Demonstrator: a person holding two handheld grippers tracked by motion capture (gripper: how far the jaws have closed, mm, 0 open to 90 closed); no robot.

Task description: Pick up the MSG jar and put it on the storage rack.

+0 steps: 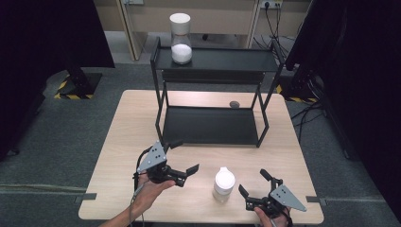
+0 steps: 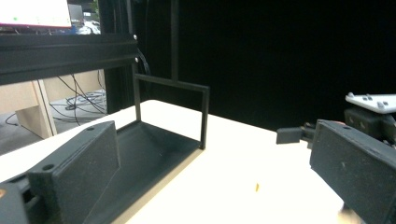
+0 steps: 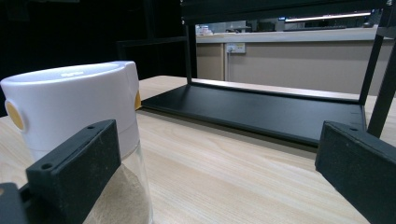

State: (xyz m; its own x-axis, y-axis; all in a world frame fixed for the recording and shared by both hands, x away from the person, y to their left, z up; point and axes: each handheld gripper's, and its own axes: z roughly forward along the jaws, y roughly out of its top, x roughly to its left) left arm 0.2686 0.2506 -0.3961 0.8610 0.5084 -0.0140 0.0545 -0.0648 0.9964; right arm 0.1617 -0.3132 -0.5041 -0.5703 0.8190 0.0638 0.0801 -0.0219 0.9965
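Left gripper (image 1: pixel 182 156): jaws wide apart, nothing between them, held above the table's near-left part, pointing right and slightly away. Left hand (image 1: pixel 150 187) grips it from below, forearm entering at the near edge. Right gripper (image 1: pixel 254 183): jaws spread wide, empty, low at the near-right edge, pointing up-left. Right hand (image 1: pixel 270 216) underneath.

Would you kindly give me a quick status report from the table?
Left gripper open, empty. Right gripper open beside white-lidded jar, not gripping. Jar upright on table. Nothing between them.
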